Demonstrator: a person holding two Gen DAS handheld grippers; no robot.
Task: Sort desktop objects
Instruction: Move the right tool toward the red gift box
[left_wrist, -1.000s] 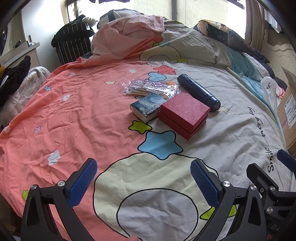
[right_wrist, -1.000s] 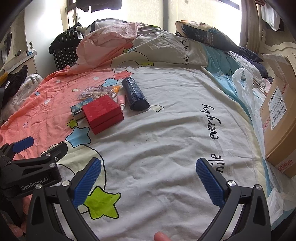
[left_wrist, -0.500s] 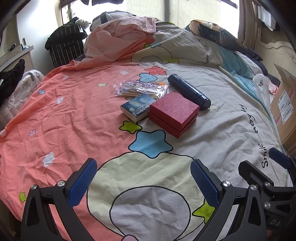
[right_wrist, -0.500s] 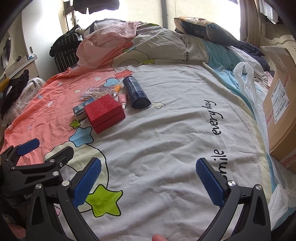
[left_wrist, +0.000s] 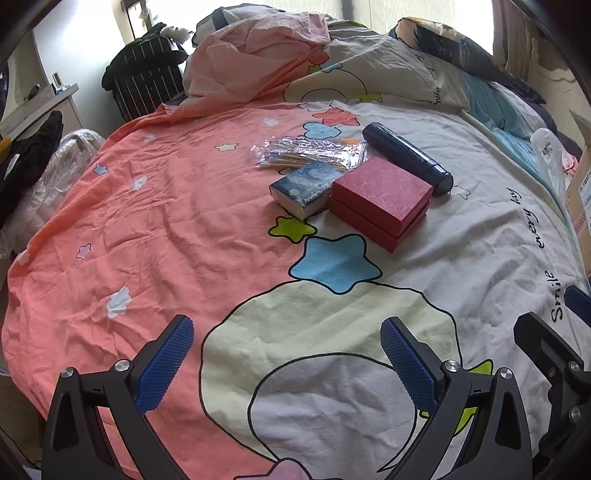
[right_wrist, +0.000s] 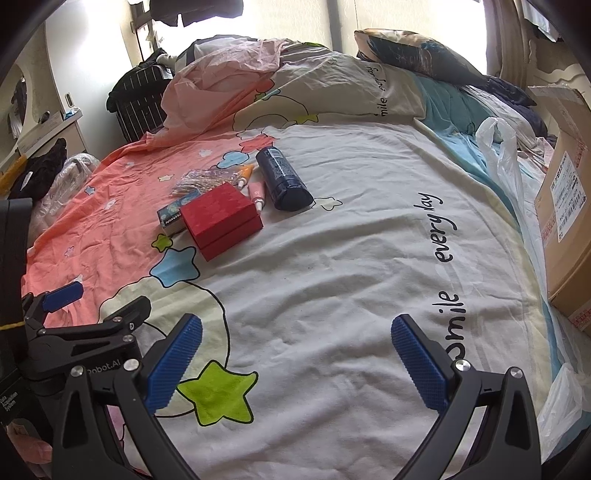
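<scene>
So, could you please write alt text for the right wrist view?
The open right gripper hovers over a cartoon-print bedsheet, holding nothing. Farther off lie a red box, a dark blue cylinder, two small tubes and a small book; the left gripper shows at left.

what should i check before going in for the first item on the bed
1. Left gripper open and empty: ok.
2. Right gripper open and empty: ok.
3. Items within reach: not ok, both grippers are well short of the cluster.
4. Red box free to grasp: ok on top and near side; the small book lies close against its left.
5. Dark blue cylinder lies on its side and may roll: cannot tell if it is steady.
6. Small tubes wedged between box and cylinder, with a clear packet behind: tight access, not ok.
</scene>
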